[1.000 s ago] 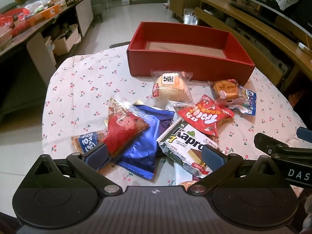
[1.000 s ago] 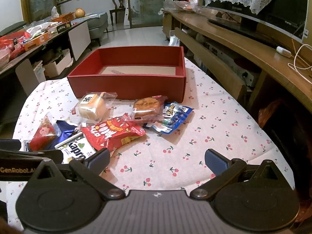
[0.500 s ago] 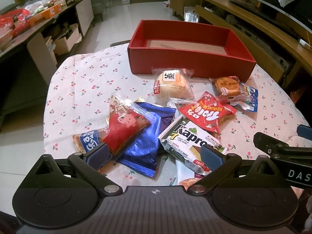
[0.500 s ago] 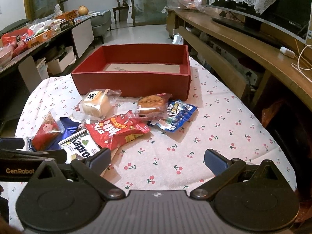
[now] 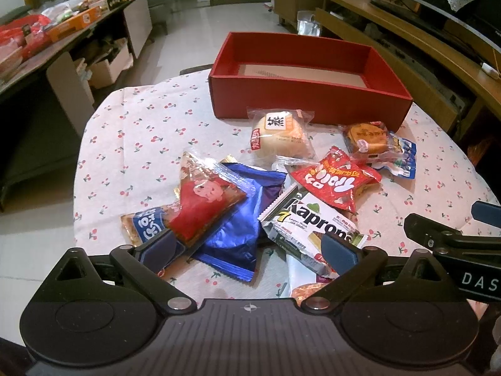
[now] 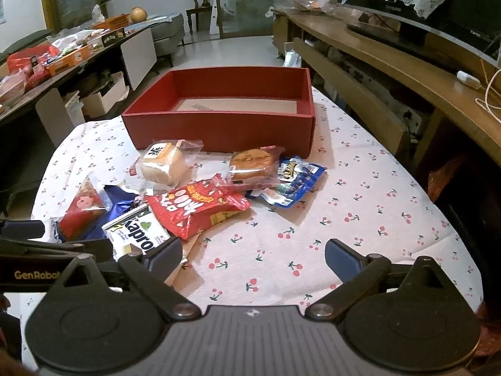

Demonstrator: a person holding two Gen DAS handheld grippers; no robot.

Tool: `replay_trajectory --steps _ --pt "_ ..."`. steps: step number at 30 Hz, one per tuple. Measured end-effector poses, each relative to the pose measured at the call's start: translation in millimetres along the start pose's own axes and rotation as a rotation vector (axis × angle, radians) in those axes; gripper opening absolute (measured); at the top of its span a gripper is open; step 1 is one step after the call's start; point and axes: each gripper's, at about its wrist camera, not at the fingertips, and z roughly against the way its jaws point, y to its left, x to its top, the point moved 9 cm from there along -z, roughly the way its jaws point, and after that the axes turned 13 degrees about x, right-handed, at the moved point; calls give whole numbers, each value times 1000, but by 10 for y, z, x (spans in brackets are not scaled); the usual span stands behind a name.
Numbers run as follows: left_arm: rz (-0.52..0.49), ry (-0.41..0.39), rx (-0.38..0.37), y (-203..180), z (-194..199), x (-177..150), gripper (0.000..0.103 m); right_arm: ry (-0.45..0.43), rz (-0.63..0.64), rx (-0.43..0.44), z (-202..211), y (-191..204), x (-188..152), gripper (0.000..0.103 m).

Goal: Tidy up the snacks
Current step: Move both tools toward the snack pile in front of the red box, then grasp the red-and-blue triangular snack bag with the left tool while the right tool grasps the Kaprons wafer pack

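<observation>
An empty red box (image 5: 308, 100) (image 6: 219, 125) stands at the far side of the cherry-print table. In front of it lie several wrapped snacks: a bun (image 5: 280, 131), a brown cake (image 5: 366, 139), a blue-white pack (image 6: 297, 178), a red pack (image 5: 336, 180) (image 6: 197, 206), a white Kapron wafer pack (image 5: 310, 222), a blue foil pack (image 5: 238, 228) and a red triangular pack (image 5: 203, 200). My left gripper (image 5: 250, 247) hovers open above the near packs. My right gripper (image 6: 253, 258) is open over bare cloth, right of the pile.
A wooden TV bench (image 6: 407, 72) runs along the right. A cluttered side table (image 5: 47, 31) stands at the left with cardboard boxes (image 6: 103, 97) beneath it. The tablecloth's right half (image 6: 360, 206) carries nothing. Tiled floor lies left of the table.
Both grippers have drawn back and up a little from the table, so the box and snacks look slightly farther away. Nothing on the table has moved.
</observation>
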Motion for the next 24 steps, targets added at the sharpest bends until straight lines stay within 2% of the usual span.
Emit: replay_trajectory --steps 13,20,24 --pt "34 10 -3 181 -14 -13 101 18 19 49 -79 140 37 103" --pt "40 21 10 303 -45 8 101 59 99 116 -176 333 85 103" --pt "16 29 28 351 -85 -5 100 100 141 164 -267 451 82 96"
